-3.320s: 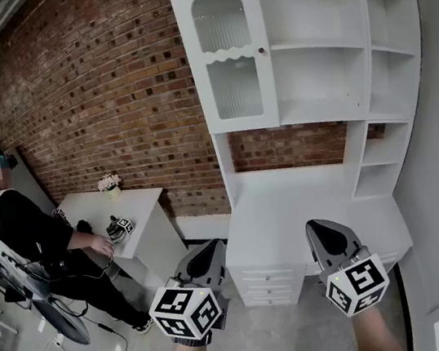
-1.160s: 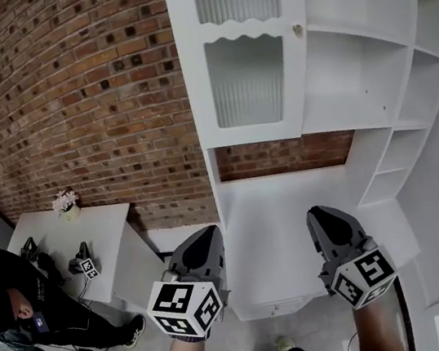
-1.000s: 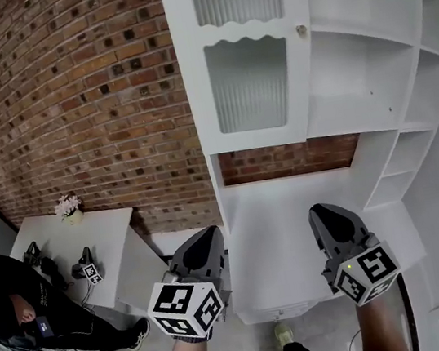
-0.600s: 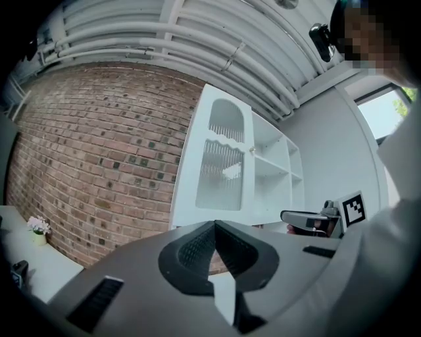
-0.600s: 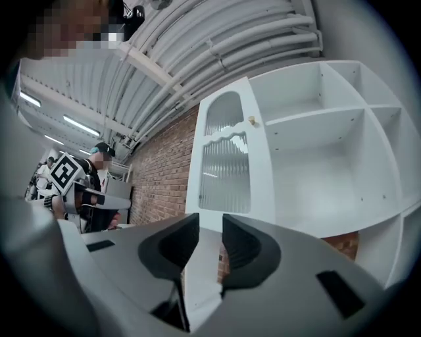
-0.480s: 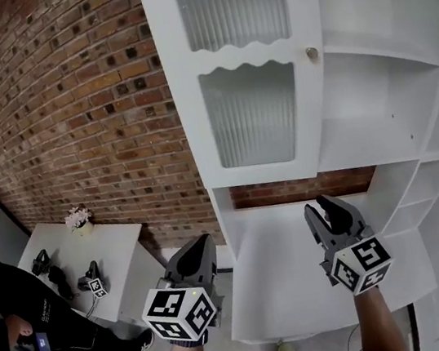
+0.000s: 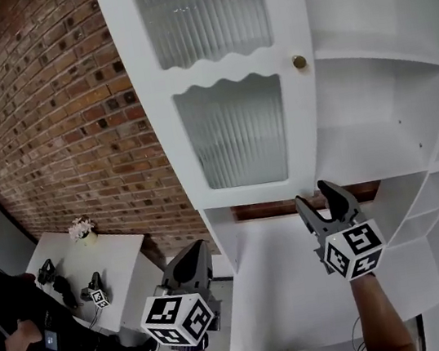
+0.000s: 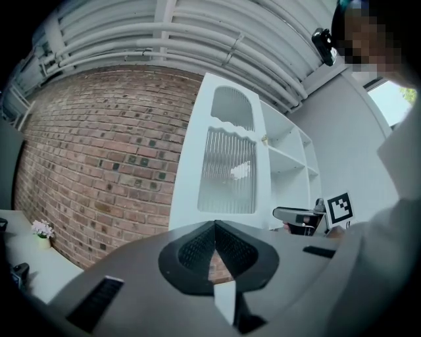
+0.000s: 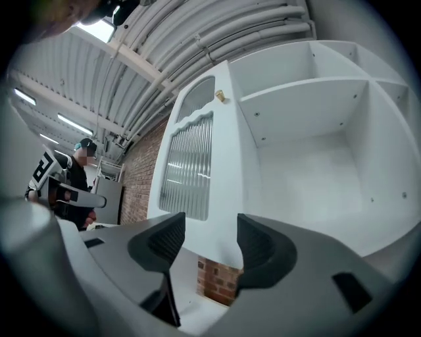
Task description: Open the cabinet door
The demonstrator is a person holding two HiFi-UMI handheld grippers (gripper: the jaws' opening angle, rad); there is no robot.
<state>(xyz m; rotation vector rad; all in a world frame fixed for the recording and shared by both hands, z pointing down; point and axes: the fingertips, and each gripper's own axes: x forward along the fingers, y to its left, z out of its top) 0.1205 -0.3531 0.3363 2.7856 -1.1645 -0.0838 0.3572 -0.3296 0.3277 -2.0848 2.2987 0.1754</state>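
Right gripper (image 7: 316, 195), jaws opening on nothing, beneath the ribbed-glass cabinet door (image 7: 233, 131); brass knob (image 7: 299, 62) at its 12 o'clock. Left gripper (image 7: 194, 253), at its 8 o'clock, jaws pressed together.

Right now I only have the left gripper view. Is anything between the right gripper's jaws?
Observer: No. The right gripper has nothing between its jaws, which are opening. Past them is only the lower corner of the white cabinet door with ribbed glass panels.
Operator: How does it sit against the knob?
Observer: The head view puts the small round brass knob on the door's right edge, well above that gripper and untouched.
Operator: Anyone close by?
Observer: A person in dark clothes is off to the left, beside a small white table.
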